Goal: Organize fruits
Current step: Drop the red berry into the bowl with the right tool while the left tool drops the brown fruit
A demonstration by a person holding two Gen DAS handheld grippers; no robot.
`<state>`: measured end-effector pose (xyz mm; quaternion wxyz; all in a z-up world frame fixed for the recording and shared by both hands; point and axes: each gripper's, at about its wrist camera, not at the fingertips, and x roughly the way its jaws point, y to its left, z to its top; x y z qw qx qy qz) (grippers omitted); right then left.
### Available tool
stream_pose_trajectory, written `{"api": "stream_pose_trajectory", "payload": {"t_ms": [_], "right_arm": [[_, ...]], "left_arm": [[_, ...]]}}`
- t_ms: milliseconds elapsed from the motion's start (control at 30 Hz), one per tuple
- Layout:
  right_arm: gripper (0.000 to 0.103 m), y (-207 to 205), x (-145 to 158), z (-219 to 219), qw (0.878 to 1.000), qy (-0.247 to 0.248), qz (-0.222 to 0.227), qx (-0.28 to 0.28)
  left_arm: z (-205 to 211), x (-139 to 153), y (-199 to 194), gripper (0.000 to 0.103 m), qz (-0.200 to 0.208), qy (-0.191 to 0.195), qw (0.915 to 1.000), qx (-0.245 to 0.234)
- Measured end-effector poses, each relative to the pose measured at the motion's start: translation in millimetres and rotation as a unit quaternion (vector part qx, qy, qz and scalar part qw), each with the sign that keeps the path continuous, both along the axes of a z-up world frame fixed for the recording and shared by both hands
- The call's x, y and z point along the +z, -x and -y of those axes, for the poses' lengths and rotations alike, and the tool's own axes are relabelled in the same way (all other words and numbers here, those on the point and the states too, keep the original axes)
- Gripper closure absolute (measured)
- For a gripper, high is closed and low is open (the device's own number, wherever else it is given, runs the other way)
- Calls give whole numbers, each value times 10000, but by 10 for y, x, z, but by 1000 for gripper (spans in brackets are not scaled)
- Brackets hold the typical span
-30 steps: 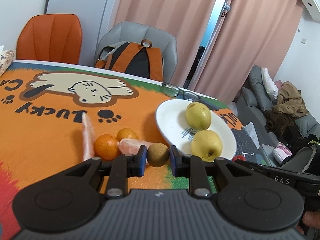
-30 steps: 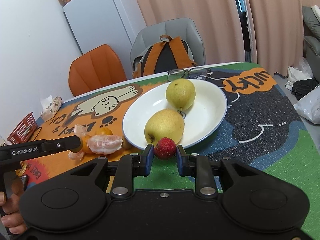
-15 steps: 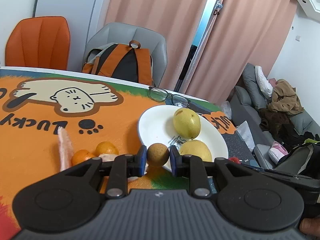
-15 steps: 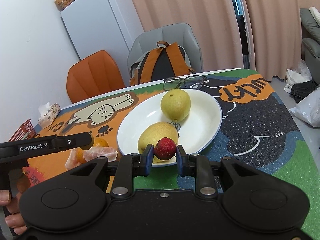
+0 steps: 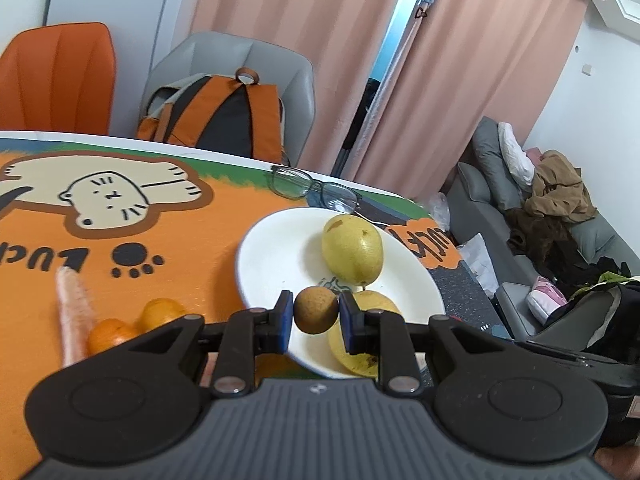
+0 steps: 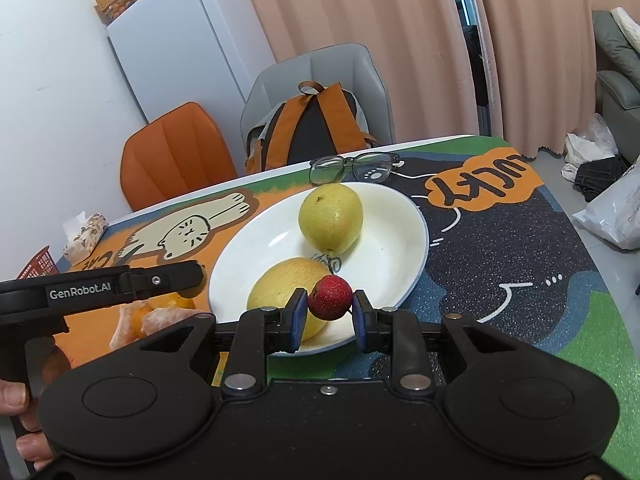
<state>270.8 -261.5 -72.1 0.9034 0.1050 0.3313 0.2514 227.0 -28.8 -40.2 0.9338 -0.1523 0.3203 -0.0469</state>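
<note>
A white plate (image 5: 276, 256) (image 6: 404, 240) on the cartoon table mat holds two yellow pears (image 5: 352, 250) (image 6: 331, 217). My left gripper (image 5: 315, 314) is shut on a small round brown fruit (image 5: 315, 310), held above the plate's near-left rim. My right gripper (image 6: 330, 312) is shut on a small red bumpy fruit (image 6: 330, 297), held over the plate's near edge in front of the nearer pear (image 6: 286, 286). In the right wrist view the left gripper's fingers (image 6: 168, 278) reach in from the left, just short of the plate.
Small oranges (image 5: 160, 312) and peeled segments (image 6: 160, 320) lie left of the plate, with a strip of peel (image 5: 72, 312). Glasses (image 5: 312, 188) sit behind the plate. Two chairs and a backpack (image 5: 224, 116) stand at the far table edge. A hand (image 6: 20, 420) grips the left tool.
The left gripper has carried the brown fruit rightward, from beside the oranges to over the plate's rim. The right gripper with the red fruit has edged forward over the plate's near edge.
</note>
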Motion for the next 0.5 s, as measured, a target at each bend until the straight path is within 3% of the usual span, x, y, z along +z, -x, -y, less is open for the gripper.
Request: {"api": "stream_pose_trajectory", "payload": {"t_ms": [200, 300, 500], "right_arm": [[74, -144, -49, -15, 9999, 18, -69, -119], [63, -210, -82, 3, 9997, -52, -160, -149], [63, -219, -110, -1, 9996, -85, -224, -152]], "left_arm": [[6, -106, -163, 80, -185, 79, 9998, 6], [-34, -125, -223, 75, -275, 87, 9995, 144], [-126, -119, -197, 64, -300, 133, 9992, 236]]}}
